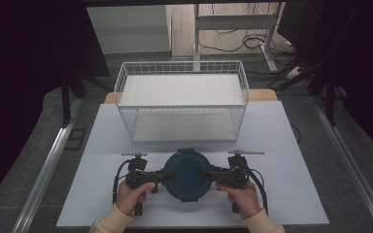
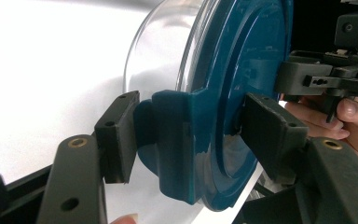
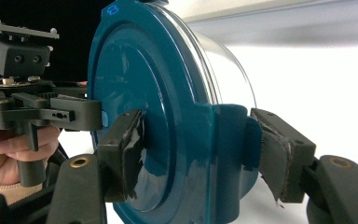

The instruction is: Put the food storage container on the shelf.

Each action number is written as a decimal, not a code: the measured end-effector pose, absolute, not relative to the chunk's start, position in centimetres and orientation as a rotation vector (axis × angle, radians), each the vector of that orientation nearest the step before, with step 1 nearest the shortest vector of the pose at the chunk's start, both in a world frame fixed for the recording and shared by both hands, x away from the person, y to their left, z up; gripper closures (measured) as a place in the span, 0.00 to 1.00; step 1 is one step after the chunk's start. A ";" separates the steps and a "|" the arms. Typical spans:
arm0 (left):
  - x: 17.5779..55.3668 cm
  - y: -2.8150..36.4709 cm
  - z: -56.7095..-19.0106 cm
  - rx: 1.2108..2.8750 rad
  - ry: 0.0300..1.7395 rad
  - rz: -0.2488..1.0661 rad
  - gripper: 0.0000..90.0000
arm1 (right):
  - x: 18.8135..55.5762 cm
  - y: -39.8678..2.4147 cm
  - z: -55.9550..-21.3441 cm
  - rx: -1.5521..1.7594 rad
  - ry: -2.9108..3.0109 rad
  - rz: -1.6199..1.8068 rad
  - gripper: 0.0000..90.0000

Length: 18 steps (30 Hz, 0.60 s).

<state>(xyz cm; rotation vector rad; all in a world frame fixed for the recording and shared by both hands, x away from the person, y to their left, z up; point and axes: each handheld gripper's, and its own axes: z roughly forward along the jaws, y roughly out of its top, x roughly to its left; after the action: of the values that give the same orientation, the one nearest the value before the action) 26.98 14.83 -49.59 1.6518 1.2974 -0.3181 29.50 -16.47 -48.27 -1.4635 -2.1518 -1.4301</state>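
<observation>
Near table edge, high view: a round container with a blue lid (image 1: 188,175) sits on the white table (image 1: 281,145) just ahead of the person's hands, well short of the wire basket (image 1: 182,99) behind it.
Left gripper, high view: the left gripper (image 1: 167,175) meets the lid's left side.
Right gripper, high view: the right gripper (image 1: 210,174) meets the lid's right side, so the two face each other across the lid.
Open room, high view: bare table lies to both sides and between container and basket; the basket's near wall is the closest obstacle ahead, and the table's front edge runs just behind the hands.
Left gripper view: the jaws are clamped onto a blue side clip (image 2: 175,140) of the lid, one pad on the clip's outer face, the other on the lid's top; the clear bowl (image 2: 163,51) lies beyond.
Right gripper view: the jaws straddle the opposite clip (image 3: 226,154), and both pads look pressed against it, one on the lid's top.
Advice for the step: I judge a two-sided hold on the lid clips is being set; keep both grips level and matched, and move both hands together so the bowl does not tip.
Caution: any lift or push forward should stay clear of the basket's rim.
</observation>
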 end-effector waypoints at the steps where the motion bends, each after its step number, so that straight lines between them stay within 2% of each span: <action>1: 26.9 14.9 -49.5 1.651 1.295 -0.317 0.43 | 29.4 -16.5 -48.1 -1.457 -2.158 -1.435 0.41; 18: 26.3 15.4 -47.8 1.636 1.248 -0.287 0.44 | 28.6 -16.2 -46.0 -1.408 -2.212 -1.520 0.42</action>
<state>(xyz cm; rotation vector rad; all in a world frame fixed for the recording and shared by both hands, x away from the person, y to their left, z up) 26.35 15.36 -47.78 1.6356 1.2477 -0.2867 28.59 -16.25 -46.03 -1.4080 -2.2123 -1.5199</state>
